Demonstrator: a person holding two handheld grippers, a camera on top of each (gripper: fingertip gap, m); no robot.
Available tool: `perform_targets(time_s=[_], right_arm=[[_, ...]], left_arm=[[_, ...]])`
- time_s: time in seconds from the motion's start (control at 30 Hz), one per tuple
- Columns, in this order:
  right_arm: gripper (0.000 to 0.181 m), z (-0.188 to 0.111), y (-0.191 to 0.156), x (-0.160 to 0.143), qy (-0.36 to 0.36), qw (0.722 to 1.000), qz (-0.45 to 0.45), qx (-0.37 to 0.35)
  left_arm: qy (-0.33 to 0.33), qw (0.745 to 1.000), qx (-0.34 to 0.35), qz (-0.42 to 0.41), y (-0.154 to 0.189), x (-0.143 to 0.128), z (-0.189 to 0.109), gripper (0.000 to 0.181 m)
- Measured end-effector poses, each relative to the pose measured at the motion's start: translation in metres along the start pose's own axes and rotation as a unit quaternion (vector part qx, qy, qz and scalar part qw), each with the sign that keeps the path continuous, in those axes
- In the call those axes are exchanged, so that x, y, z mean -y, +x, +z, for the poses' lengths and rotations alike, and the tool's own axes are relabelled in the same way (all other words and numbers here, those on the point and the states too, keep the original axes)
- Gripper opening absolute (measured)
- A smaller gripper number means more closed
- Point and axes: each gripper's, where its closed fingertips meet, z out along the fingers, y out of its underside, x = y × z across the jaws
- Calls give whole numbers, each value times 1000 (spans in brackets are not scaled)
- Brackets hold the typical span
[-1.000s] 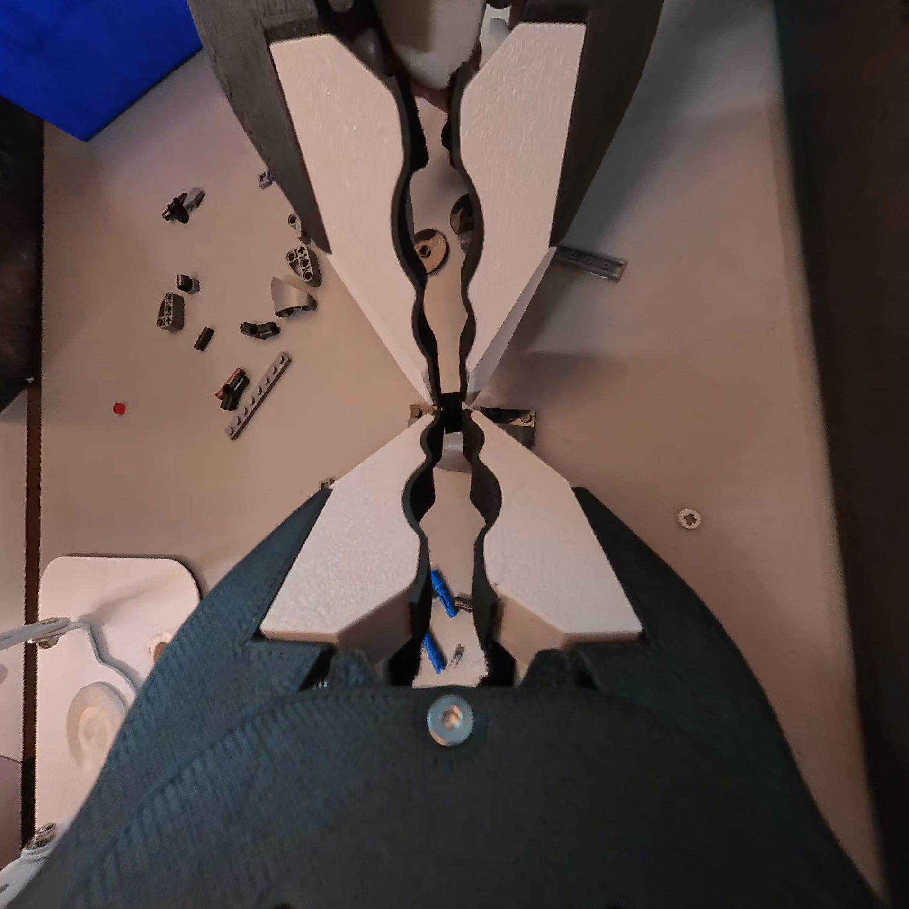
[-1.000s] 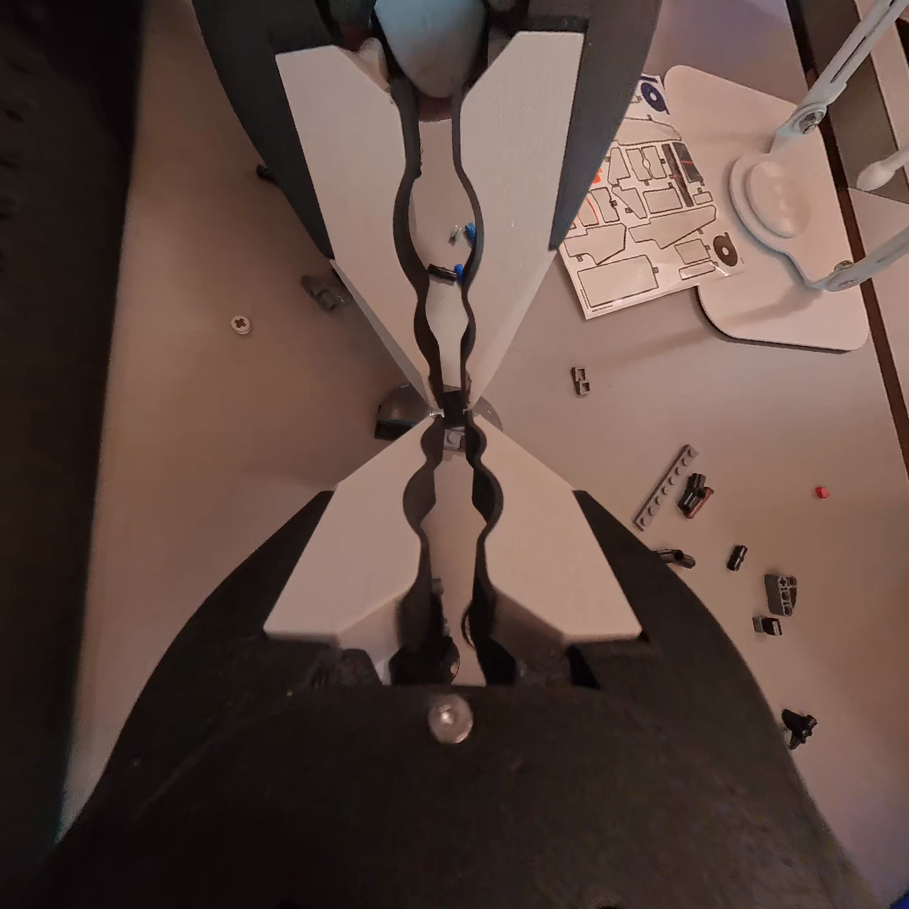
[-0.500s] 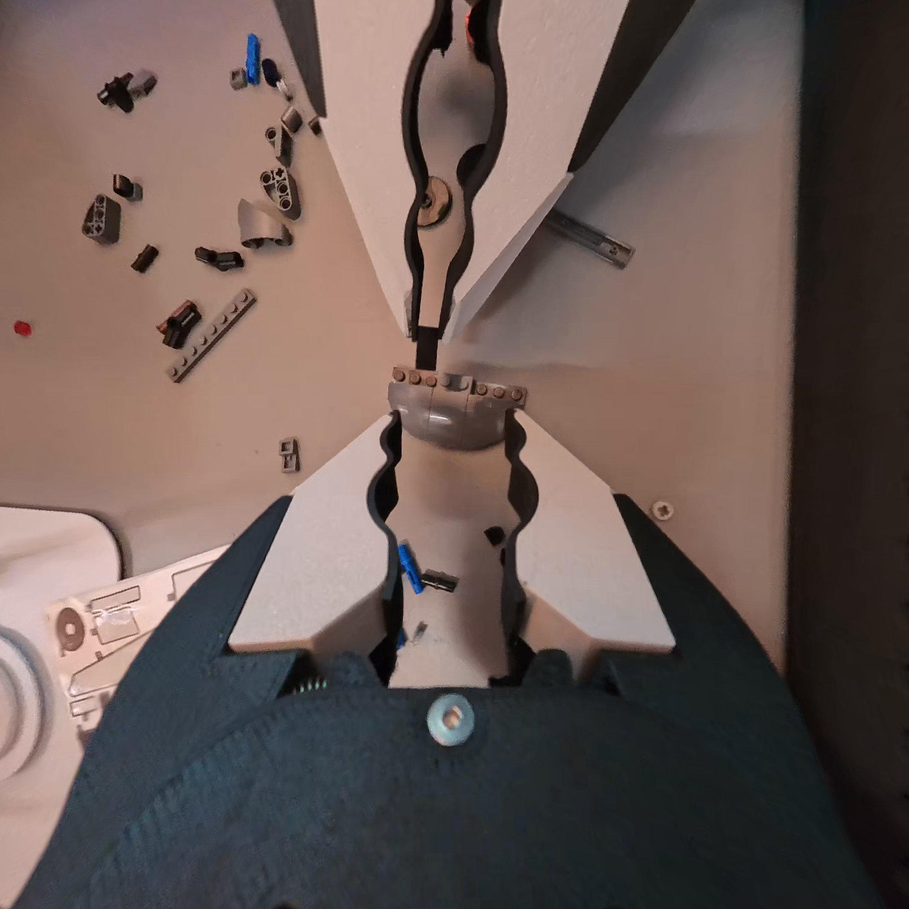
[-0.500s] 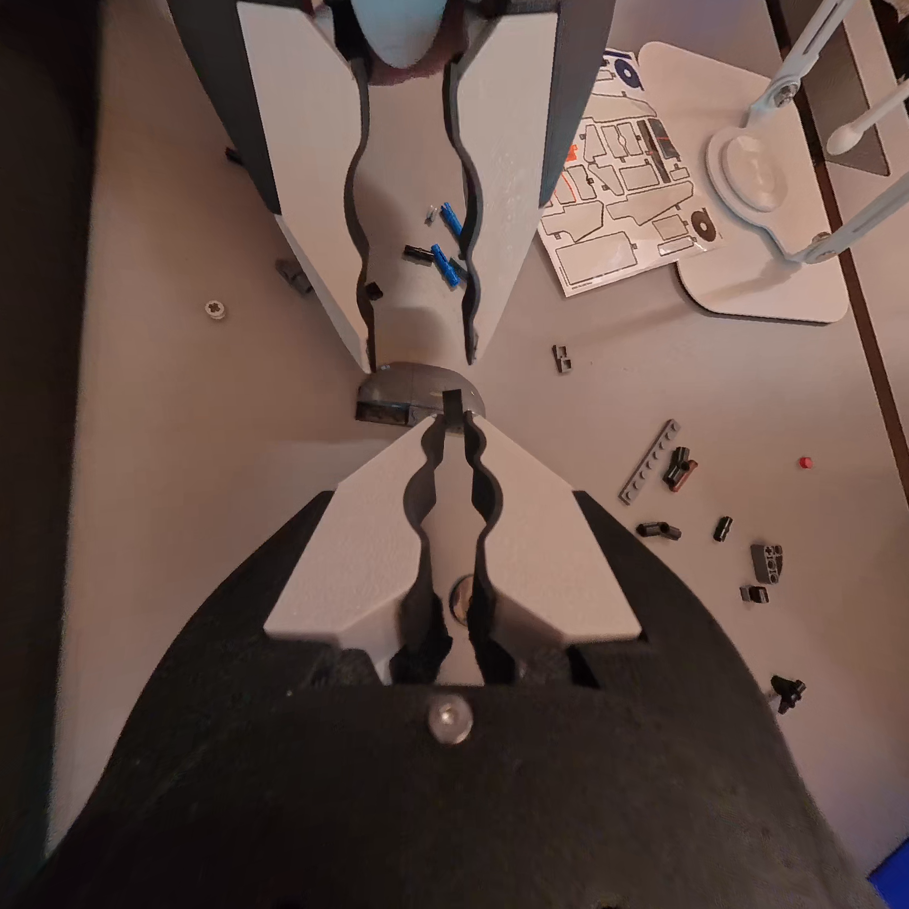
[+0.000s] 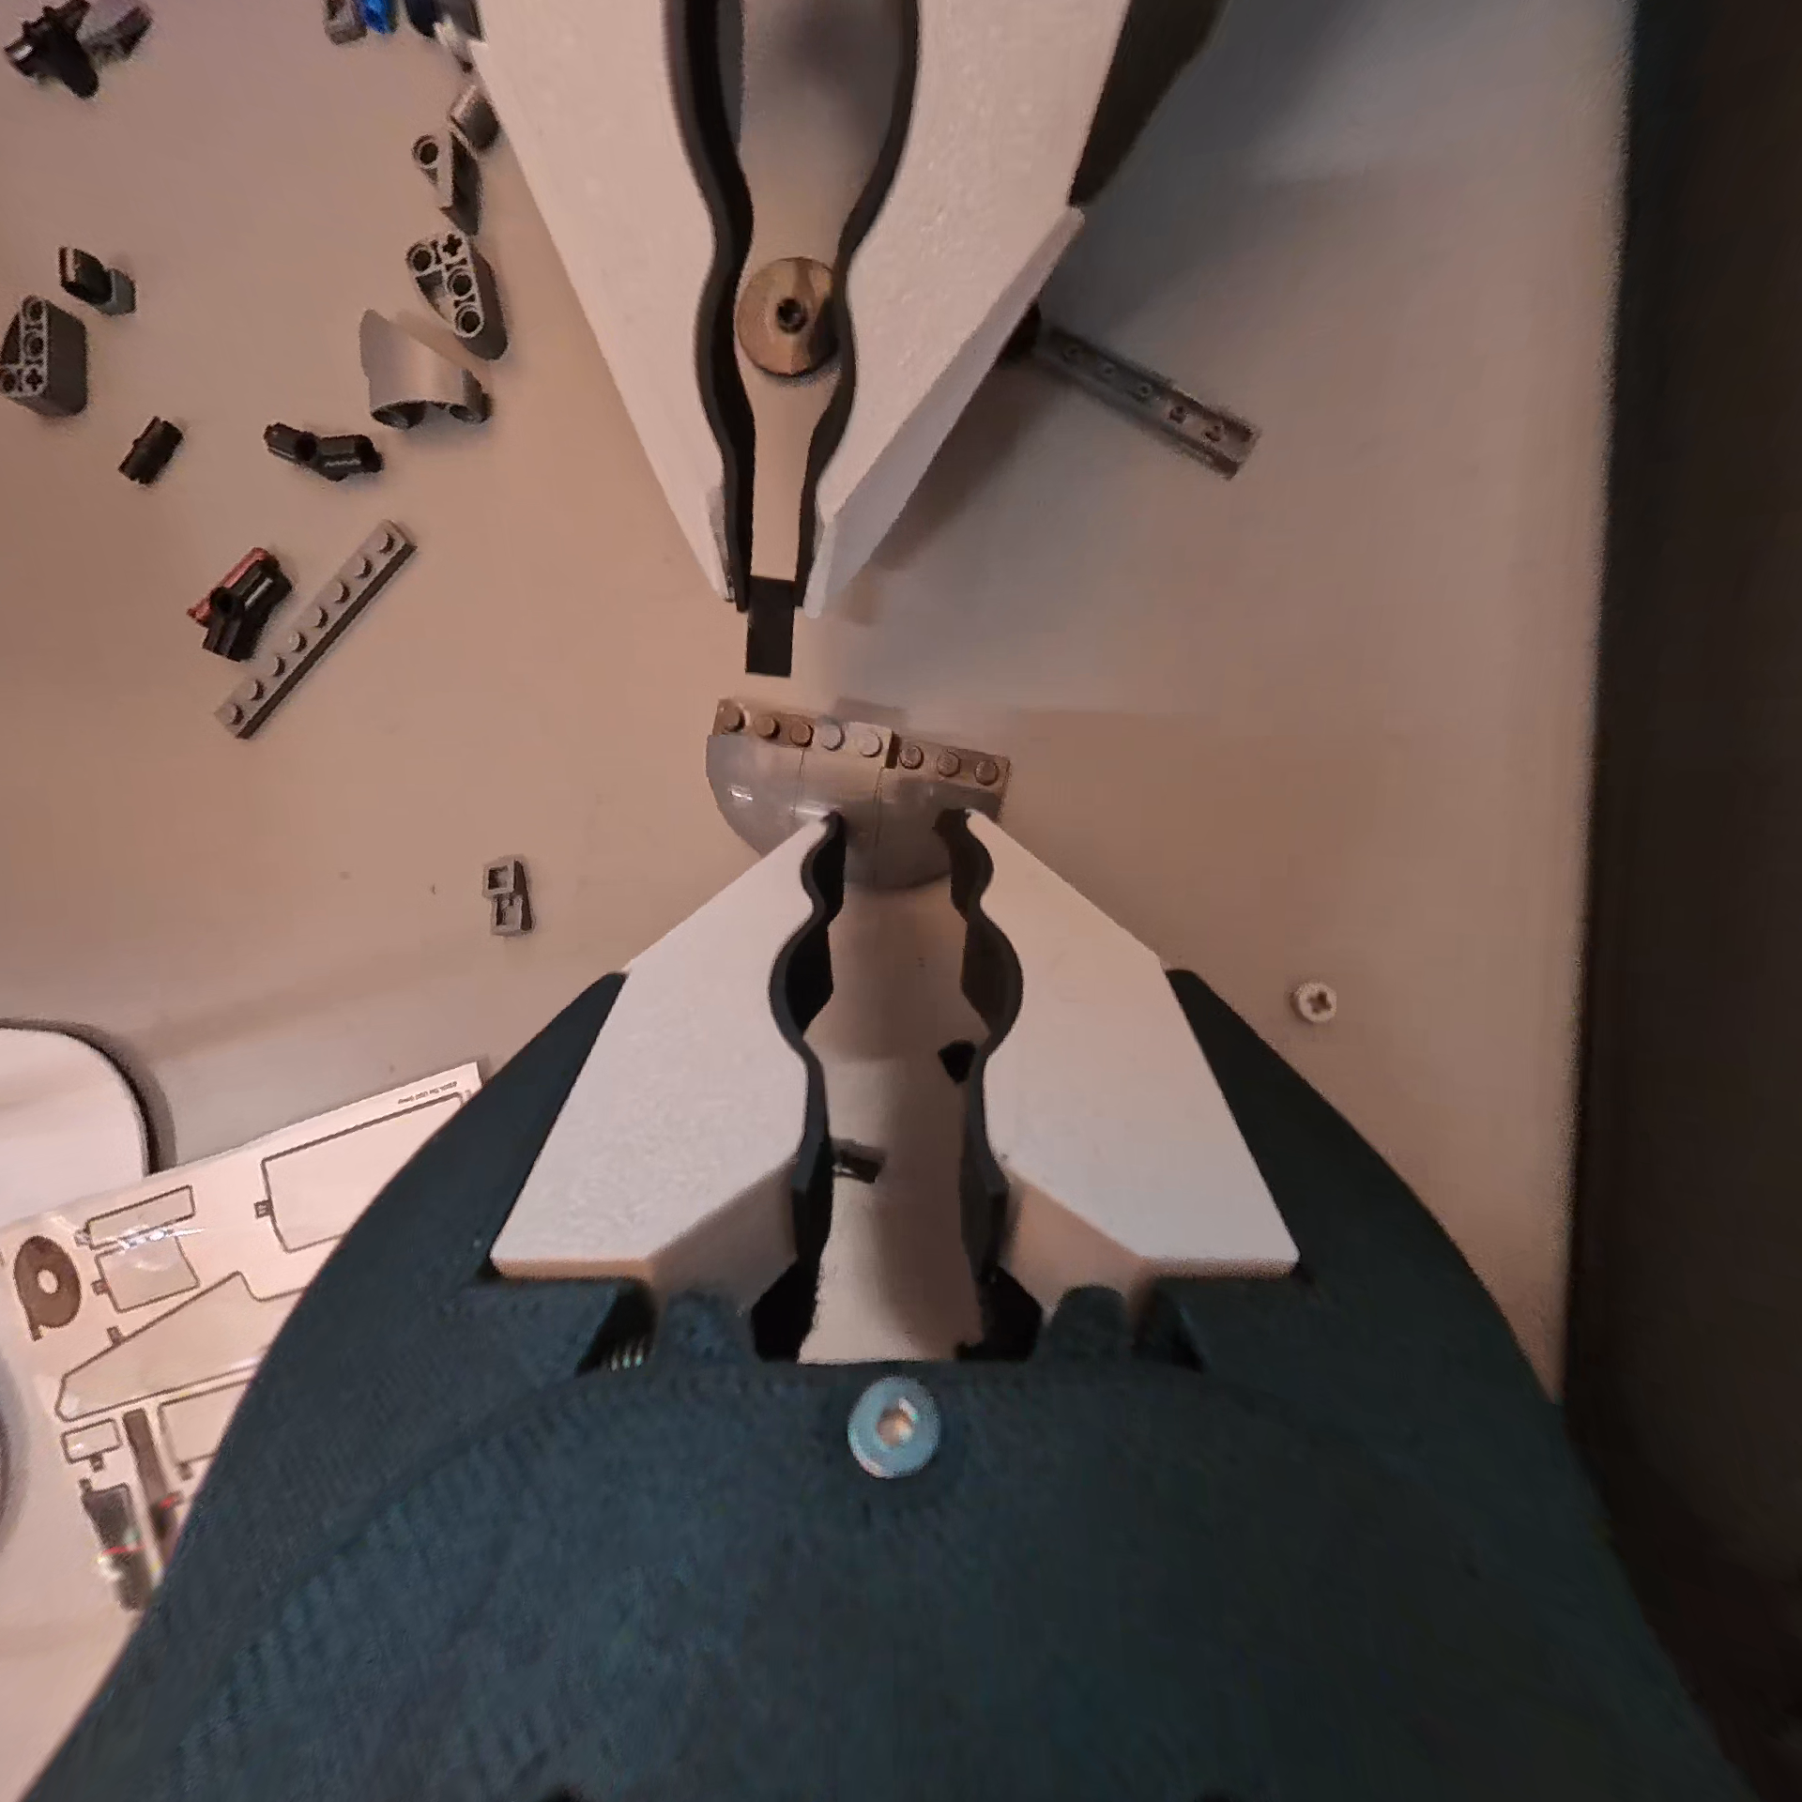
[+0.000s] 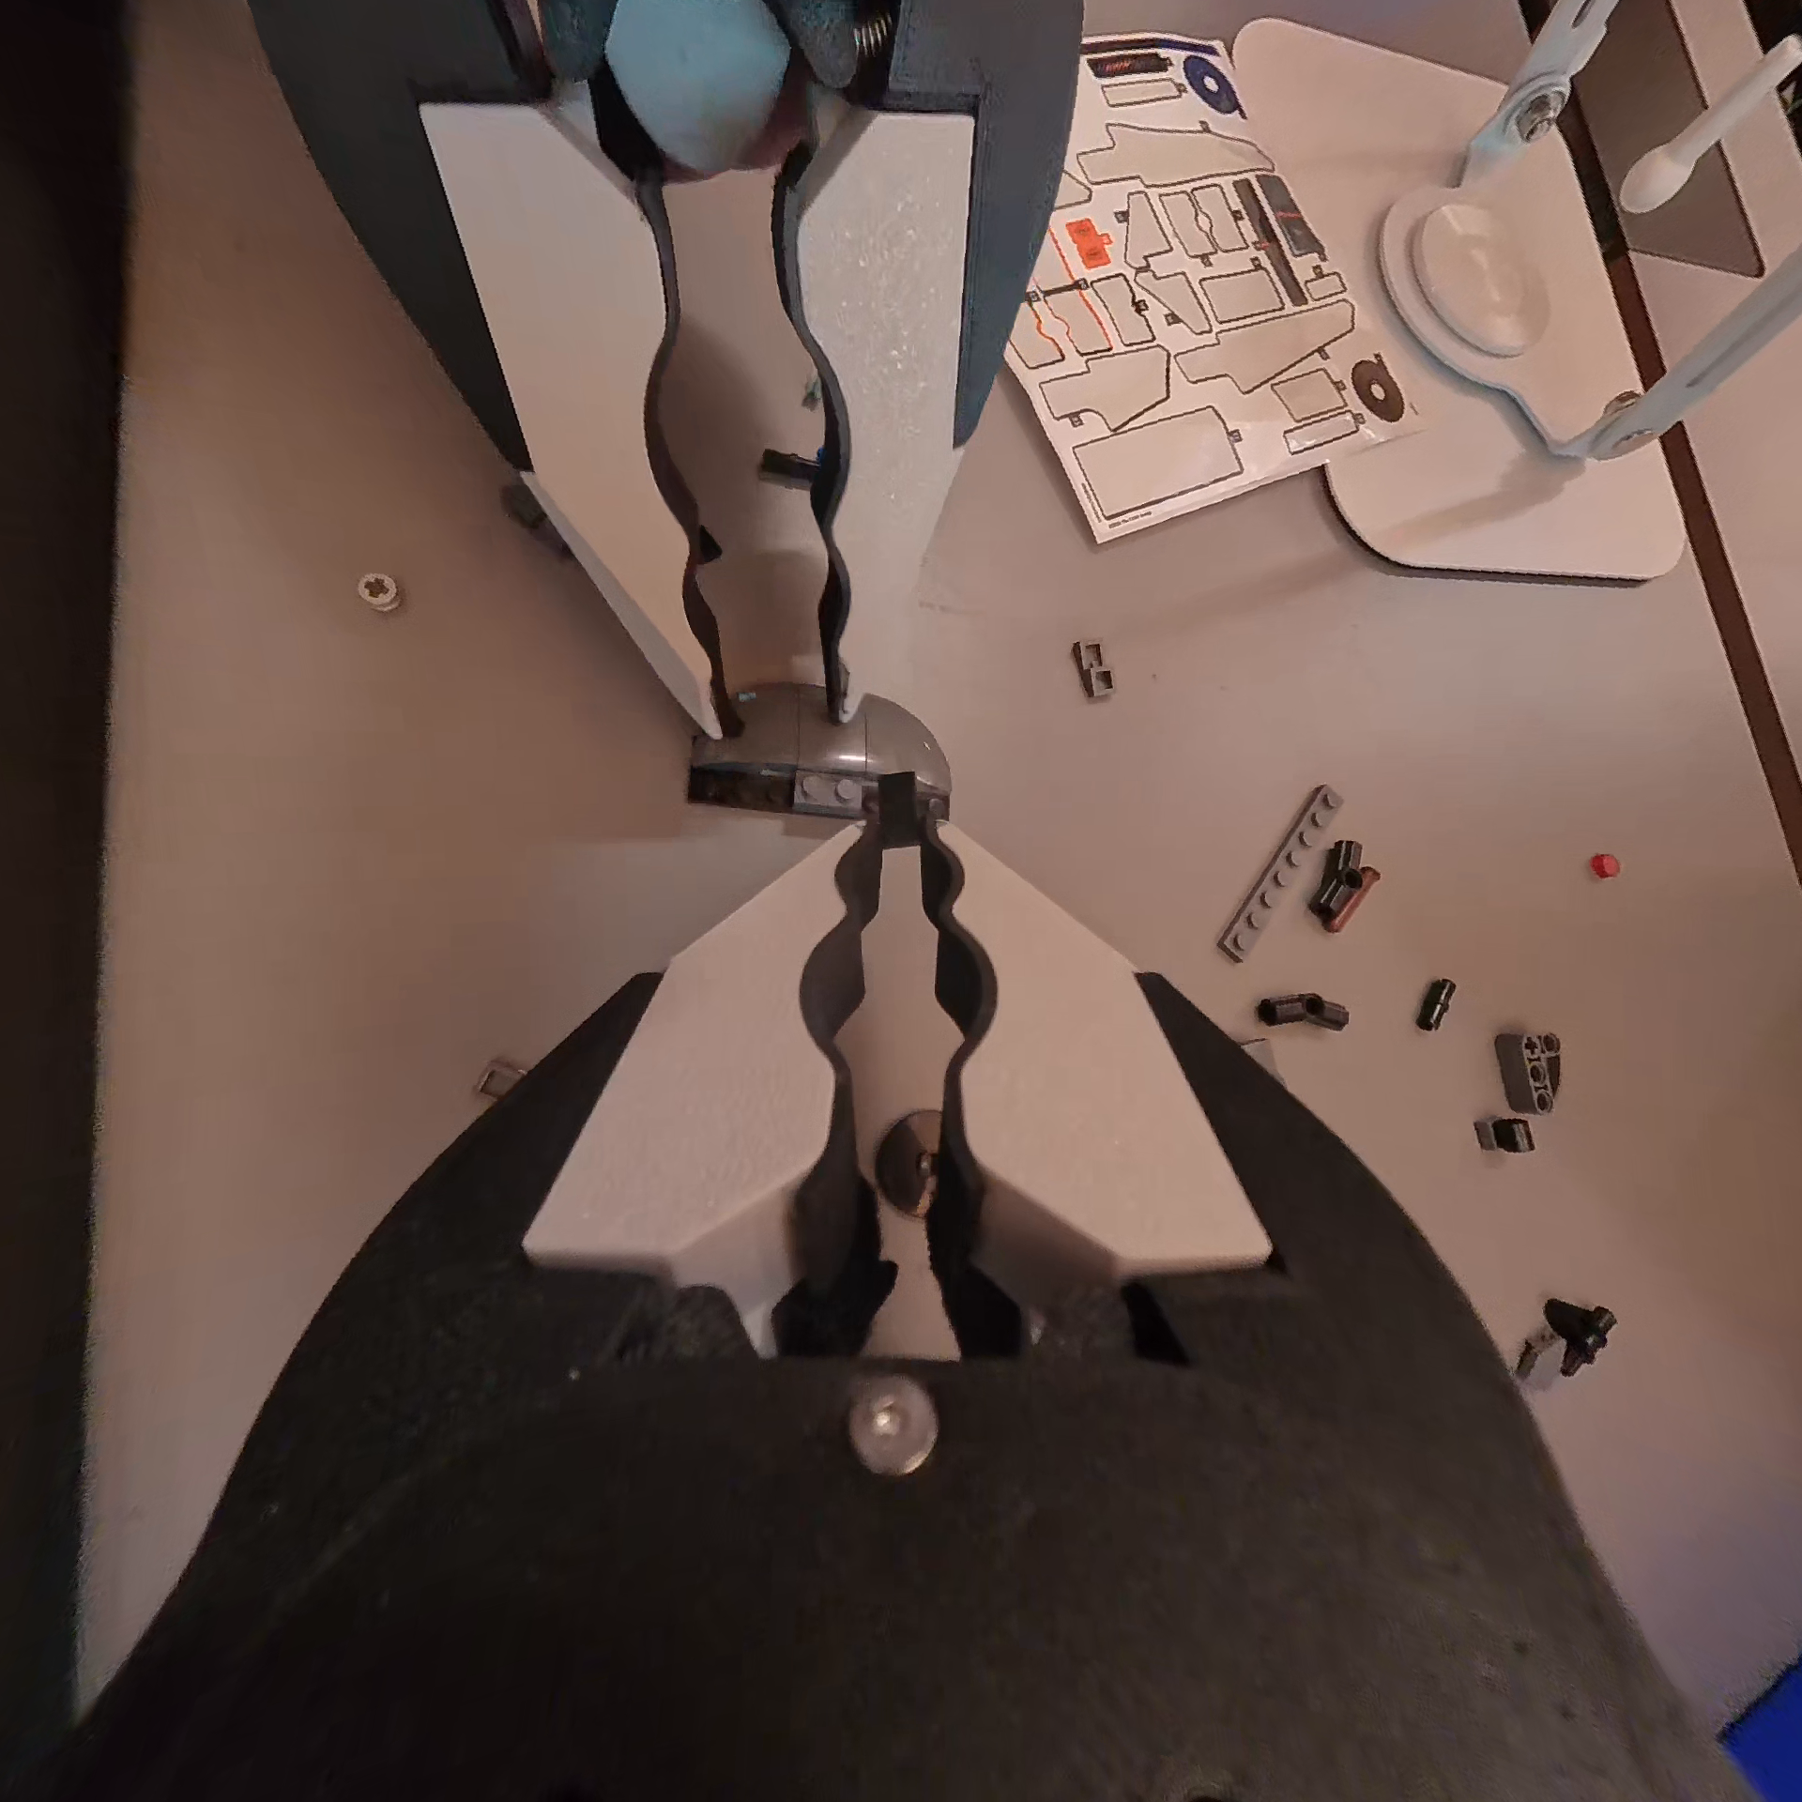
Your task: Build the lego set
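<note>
A grey domed Lego assembly (image 5: 848, 770) with a studded edge lies on the pale table. My left gripper (image 5: 895, 824) is shut on its rounded side. In the right wrist view the assembly (image 6: 829, 751) sits between the left gripper's (image 6: 785, 722) two tips. My right gripper (image 6: 897, 829) is shut on a small black piece (image 6: 897, 800). It holds the piece at the studded edge, near one end. In the left wrist view the right gripper (image 5: 770, 595) and black piece (image 5: 770, 639) are a short gap from the studs.
Loose parts lie to one side: a long grey plate (image 5: 317, 629), small black and grey pieces, a grey bracket (image 5: 507, 887) and a red stud (image 6: 1602, 865). A sticker sheet (image 6: 1199, 293) lies by a white stand base (image 6: 1502, 488). A grey beam (image 5: 1141, 400) lies near the dark table edge (image 5: 1706, 878). About 5 cm separates my left fingertips from my right. It is some 8 cm from my left tips to the grey bracket (image 5: 507, 887). Seen from the right wrist view (image 6: 1094, 673) as well.
The two grippers were tip to tip. The left one opened, then closed on the grey assembly. The right one drew back a little with the black piece.
</note>
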Motion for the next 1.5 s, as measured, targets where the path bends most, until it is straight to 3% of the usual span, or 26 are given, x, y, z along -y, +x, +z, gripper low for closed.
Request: perform_targets(time_s=[0.13,0.47,0.87,1.5], right_arm=[[6,2,-2,-1,-3,1000,-3,4],[6,4,-3,-2,-1,1000,-2,10],[6,9,-10,-6,-17,1000,-3,26],[6,30,-38,-3,-42,996,-35,77]], left_arm=[[-14,999,6,51,-1,-13,-7,18],[-34,999,-6,4,-7,-34,-10,34],[-14,997,-44,-57,-4,-26,-3,54],[17,998,-55,-19,-1,-14,3,54]])
